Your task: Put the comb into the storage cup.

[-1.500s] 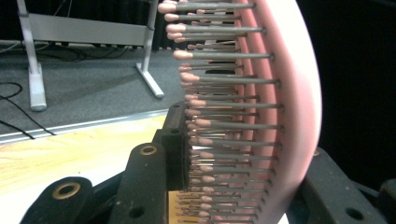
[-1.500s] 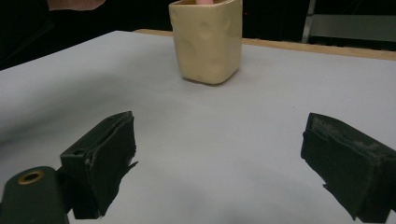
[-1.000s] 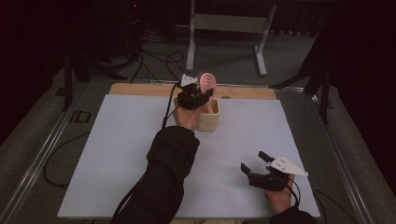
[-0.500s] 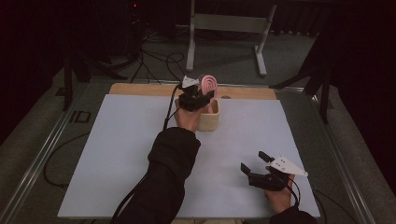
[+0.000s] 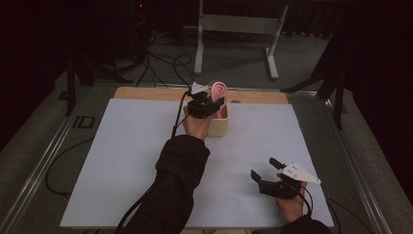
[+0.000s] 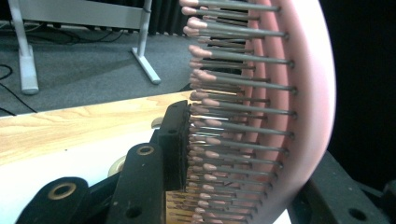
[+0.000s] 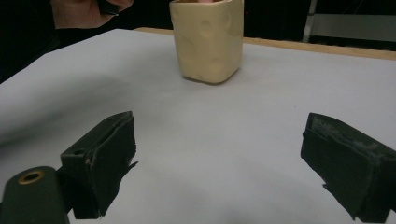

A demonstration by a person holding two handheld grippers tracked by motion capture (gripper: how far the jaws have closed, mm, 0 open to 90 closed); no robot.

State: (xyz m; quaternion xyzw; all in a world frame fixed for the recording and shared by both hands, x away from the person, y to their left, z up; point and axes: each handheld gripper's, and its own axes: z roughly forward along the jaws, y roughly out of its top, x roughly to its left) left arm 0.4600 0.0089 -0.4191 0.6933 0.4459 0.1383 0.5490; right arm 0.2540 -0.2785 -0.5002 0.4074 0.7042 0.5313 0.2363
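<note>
A pink hairbrush [image 5: 219, 90] with grey, pink-tipped bristles stands upright over a cream square cup [image 5: 220, 126] at the far middle of the white table. My left gripper [image 5: 207, 105] is shut on the hairbrush. In the left gripper view, one pad presses the bristles of the hairbrush [image 6: 299, 93] and the other jaw sits behind its pink back, with the left gripper [image 6: 247, 163] closed around the head. My right gripper [image 5: 263, 168] rests near the front right, open with nothing between its fingers. In the right gripper view, the right gripper [image 7: 219, 163] faces the cup [image 7: 208, 39].
A white sheet [image 5: 122, 161] covers the table, with a wooden strip [image 5: 146, 93] along its far edge. A metal stand [image 5: 234, 29] and cables lie on the floor beyond. A metal rail [image 5: 44, 165] borders the left side.
</note>
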